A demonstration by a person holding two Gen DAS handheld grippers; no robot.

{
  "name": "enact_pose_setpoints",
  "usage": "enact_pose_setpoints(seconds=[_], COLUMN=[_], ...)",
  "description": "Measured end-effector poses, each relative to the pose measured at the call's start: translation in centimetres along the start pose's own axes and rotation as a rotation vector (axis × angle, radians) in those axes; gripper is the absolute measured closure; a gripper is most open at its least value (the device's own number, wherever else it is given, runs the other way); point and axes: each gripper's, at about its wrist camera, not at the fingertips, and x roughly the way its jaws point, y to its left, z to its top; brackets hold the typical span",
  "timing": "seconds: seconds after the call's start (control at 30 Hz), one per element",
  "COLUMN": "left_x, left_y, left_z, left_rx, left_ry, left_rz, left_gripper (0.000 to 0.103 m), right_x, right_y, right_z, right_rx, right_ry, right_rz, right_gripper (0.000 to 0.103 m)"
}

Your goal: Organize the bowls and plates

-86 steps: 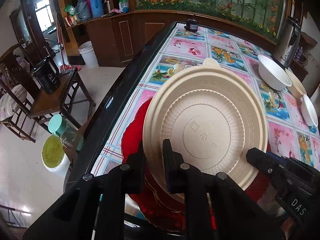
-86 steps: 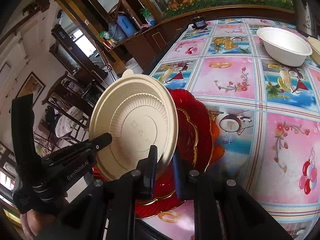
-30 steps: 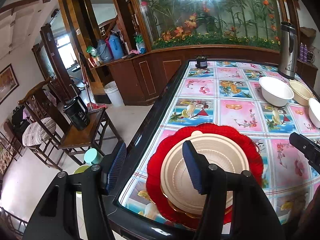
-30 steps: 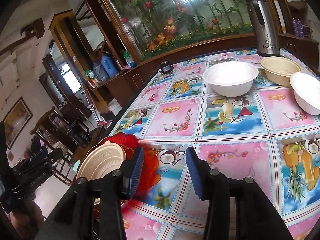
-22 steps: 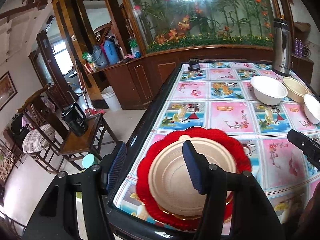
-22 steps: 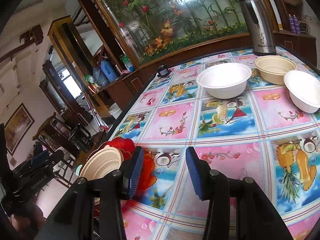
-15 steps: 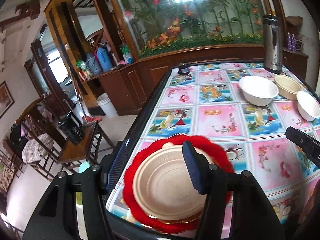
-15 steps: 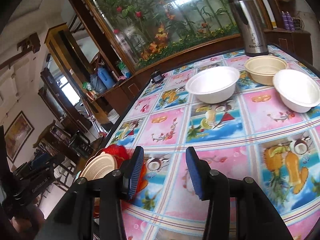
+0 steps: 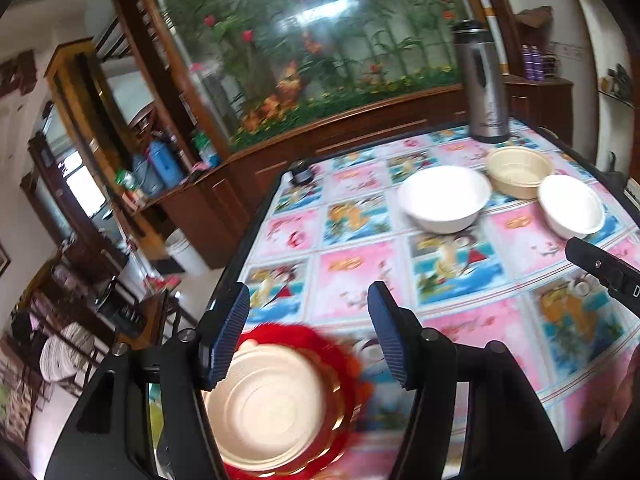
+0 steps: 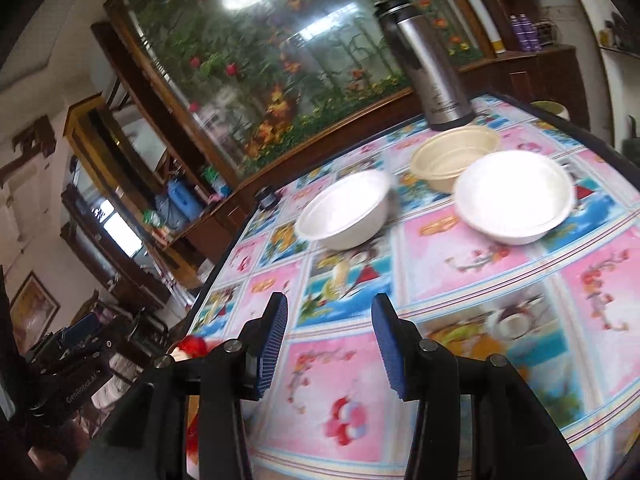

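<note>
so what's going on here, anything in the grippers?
Nothing held. The left gripper and right gripper are both open and empty above the table. The beige plate sits stacked on the red plate at the near table edge. Three bowls are unstacked farther back: a white bowl, a beige bowl and a second white bowl, near a steel thermos.
</note>
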Motion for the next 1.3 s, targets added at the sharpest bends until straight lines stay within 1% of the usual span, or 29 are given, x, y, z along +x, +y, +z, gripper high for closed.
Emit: enact_pose_setpoints(seconds=[0.3,0.37,0.4,0.43,0.5,0.6,0.63,0.67,0.73,0.8,0.83,0.87,0.97,1.1,1.17,1.2,1.23,1.3], left_x=[-1.0,-0.9,-0.6,-0.2,1.1,4.1,5.5,6.2,7.5,8.6,9.5,10.0,11.6,13.9,14.7,14.9,15.0,15.1], left_y=[-5.9,-7.2,-7.6,-8.2,-9.5,-11.7,-12.5,-13.1,-14.5,-15.8,-16.5,-16.9,-18.4,-19.7,-19.9,-20.1,-20.4,-21.0], left_z=[3.6,4.4,4.7,5.2,6.0,7.1,7.6,7.8,8.4,8.8,9.1,9.2,9.6,10.1,10.1,10.0,10.0,10.0], left_rx=[0.084,0.093,0.091,0.086,0.082,0.047,0.027,0.014,-0.006,-0.030,-0.053,-0.068,-0.099,-0.127,-0.156,-0.166,-0.171,-0.164], left_ry=[-0.060,-0.061,-0.055,-0.041,0.006,0.137,0.197,0.224,0.258,0.313,0.350,0.373,0.436,0.489,0.508,0.513,0.515,0.510], left_rz=[-0.078,-0.105,-0.125,-0.156,-0.231,-0.359,-0.400,-0.409,-0.430,-0.459,-0.497,-0.513,-0.532,-0.513,-0.523,-0.527,-0.534,-0.534], left_gripper=[0.042,0.038,0.030,0.025,0.025,0.025,0.025,0.025,0.025,0.025,0.025,0.025,0.025,0.025,0.025,0.025,0.025,0.025], right_x=[-3.3,-4.0,-4.3,-4.6,-5.4,-6.6,-6.8,-7.2,-7.2,-6.9,-6.6,-6.1,-3.8,-0.4,0.8,1.1,1.2,1.4], right_y=[-5.1,-6.1,-6.5,-6.9,-7.8,-9.8,-10.4,-11.3,-12.7,-14.1,-14.8,-15.6,-18.0,-20.4,-21.6,-22.1,-22.3,-22.6], right_z=[2.8,3.5,3.8,4.1,4.8,6.2,6.7,7.2,8.0,8.6,8.8,8.9,9.4,9.4,9.2,9.1,9.2,9.1], right_rx=[0.051,0.054,0.052,0.049,0.046,0.060,0.067,0.080,0.097,0.121,0.139,0.163,0.261,0.373,0.441,0.469,0.473,0.467], right_ry=[-0.086,-0.104,-0.111,-0.118,-0.139,-0.170,-0.179,-0.190,-0.191,-0.189,-0.181,-0.163,-0.108,-0.056,-0.022,-0.010,-0.011,-0.010], right_rz=[-0.081,-0.103,-0.113,-0.123,-0.149,-0.185,-0.197,-0.212,-0.233,-0.241,-0.241,-0.231,-0.162,-0.096,-0.072,-0.042,-0.029,-0.049], right_gripper=[0.056,0.056,0.056,0.056,0.056,0.055,0.051,0.046,0.042,0.042,0.042,0.042,0.041,0.041,0.041,0.041,0.041,0.041])
